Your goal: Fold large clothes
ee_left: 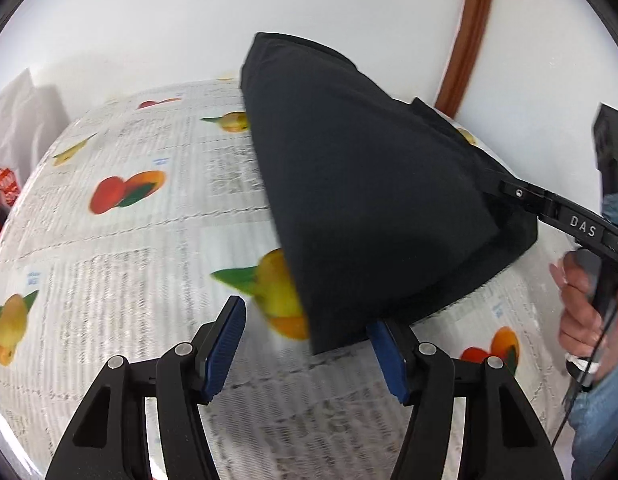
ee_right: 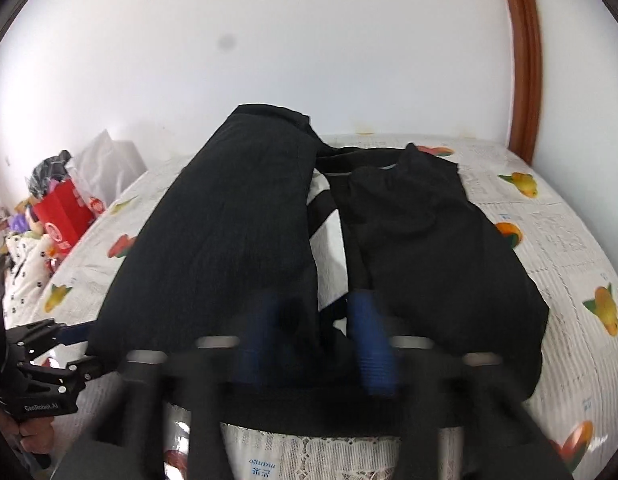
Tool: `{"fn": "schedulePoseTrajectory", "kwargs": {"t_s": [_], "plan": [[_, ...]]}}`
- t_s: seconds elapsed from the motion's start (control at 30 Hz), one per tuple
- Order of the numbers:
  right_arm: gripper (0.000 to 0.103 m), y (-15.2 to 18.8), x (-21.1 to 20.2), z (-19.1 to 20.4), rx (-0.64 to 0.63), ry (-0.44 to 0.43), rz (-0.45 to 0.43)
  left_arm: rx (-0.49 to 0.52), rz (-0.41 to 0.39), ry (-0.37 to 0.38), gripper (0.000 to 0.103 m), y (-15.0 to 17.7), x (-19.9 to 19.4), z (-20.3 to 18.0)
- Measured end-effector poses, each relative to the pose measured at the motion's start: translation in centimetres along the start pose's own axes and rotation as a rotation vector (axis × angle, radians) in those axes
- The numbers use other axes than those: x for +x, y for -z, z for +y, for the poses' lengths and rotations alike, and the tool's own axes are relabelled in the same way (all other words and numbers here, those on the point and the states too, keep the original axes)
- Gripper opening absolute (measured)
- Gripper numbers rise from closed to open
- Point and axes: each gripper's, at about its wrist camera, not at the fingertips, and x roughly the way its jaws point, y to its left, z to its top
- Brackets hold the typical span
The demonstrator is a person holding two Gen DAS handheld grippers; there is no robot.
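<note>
A large black garment (ee_left: 361,184) lies on the table and is partly lifted into a tent shape. My left gripper (ee_left: 309,344) is open, with the garment's lower corner just over its right blue pad (ee_left: 389,360). In the right wrist view the garment (ee_right: 229,232) fills the middle, with a white striped lining (ee_right: 329,236) showing between two folds. My right gripper (ee_right: 317,344) is blurred by motion, and its blue pads (ee_right: 369,344) stand apart over the garment's near edge. The right gripper also shows in the left wrist view (ee_left: 509,192), reaching into the cloth.
The table has a newspaper-print cloth with fruit pictures (ee_left: 121,240). A red bag (ee_right: 65,216) and other clutter sit off the table's left side. A white wall and a brown door frame (ee_right: 525,60) stand behind. The left gripper shows at the lower left of the right wrist view (ee_right: 49,356).
</note>
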Motion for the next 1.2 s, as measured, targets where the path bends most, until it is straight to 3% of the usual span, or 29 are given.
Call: {"fn": "schedulePoseTrajectory", "kwargs": {"t_s": [0.2,0.27,0.33,0.4,0.43,0.53,0.7,0.77,0.87,0.97,1.07,1.2], "plan": [[0.078,-0.5,3.4,-1.9,0.086,-0.031,0.066,0.007,0.023,-0.004,0.06,-0.9,2.0,-1.5],[0.074,-0.4,4.0,-2.1,0.116,-0.051,0.068,0.024,0.028,-0.023,0.061,-1.2,2.5,-2.1],[0.048,-0.5,4.6,-1.8,0.11,-0.073,0.07,0.041,0.032,-0.047,0.063,-1.4,2.9,-2.6],[0.037,-0.6,4.6,-1.0,0.082,-0.058,0.068,0.052,0.033,-0.067,0.063,-1.5,3.1,-2.9],[0.023,-0.7,4.6,-0.7,0.066,-0.049,0.063,0.058,0.034,-0.075,0.064,-1.5,3.1,-3.0],[0.007,-1.2,4.0,-0.3,0.026,-0.061,0.051,0.061,0.028,-0.085,0.065,-1.6,3.3,-3.1],[0.005,-2.2,-1.6,-2.9,0.083,-0.095,-0.136,0.066,0.03,-0.094,0.065,-1.7,3.5,-3.2],[0.005,-1.9,-3.2,-4.8,0.13,-0.057,-0.186,0.069,0.031,-0.095,0.065,-1.8,3.6,-3.2],[0.004,-0.8,-2.1,-7.3,0.181,0.02,-0.113,0.072,0.032,-0.093,0.066,-2.0,3.9,-3.3],[0.005,0.3,-0.5,-8.4,0.214,0.041,-0.04,0.073,0.034,-0.094,0.066,-2.1,4.1,-3.4],[0.015,0.6,-0.5,-8.4,0.199,0.053,-0.024,0.052,0.035,-0.073,0.065,-2.1,3.9,-3.1],[0.046,0.1,-0.1,-8.3,0.194,0.028,-0.005,0.033,0.035,-0.003,0.065,-2.6,4.1,-3.4]]}}
